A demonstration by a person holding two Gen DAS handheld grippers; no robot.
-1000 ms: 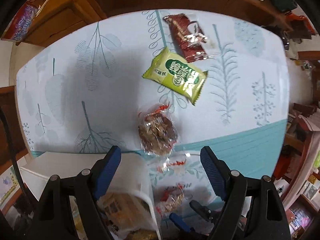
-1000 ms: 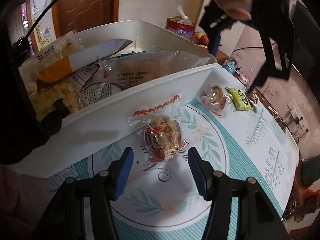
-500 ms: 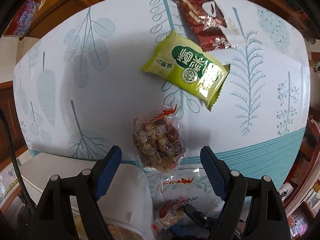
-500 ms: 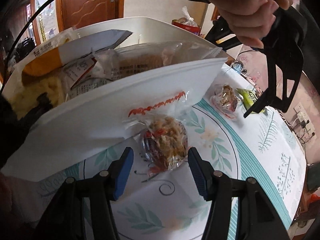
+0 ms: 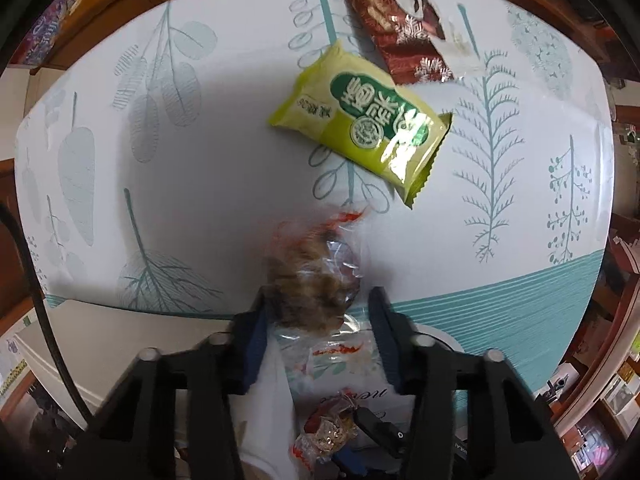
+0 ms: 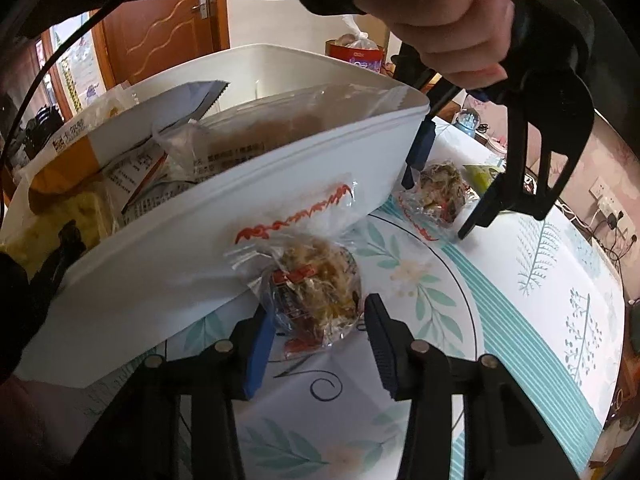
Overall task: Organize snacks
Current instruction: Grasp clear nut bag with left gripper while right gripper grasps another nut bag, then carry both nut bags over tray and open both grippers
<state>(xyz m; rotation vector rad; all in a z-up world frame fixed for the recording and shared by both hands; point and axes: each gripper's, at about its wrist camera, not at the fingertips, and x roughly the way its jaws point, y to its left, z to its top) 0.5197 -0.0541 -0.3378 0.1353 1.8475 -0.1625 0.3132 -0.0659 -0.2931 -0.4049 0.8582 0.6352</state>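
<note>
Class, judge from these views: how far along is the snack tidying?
Done: several packets already fill the white bin. In hand: each gripper, left and right, straddles a clear-wrapped pastry, left's, right's, neither lifted. Left: the green packet and red packet lie untouched.

2 clear-wrapped cakes, 1 green packet, 1 red packet

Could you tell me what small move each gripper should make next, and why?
Probably close both. The left gripper has its fingers on either side of a clear-wrapped snack, and the right gripper likewise straddles another clear-wrapped snack beside the white bin; neither looks clamped yet, so pinching comes before lifting.
</note>
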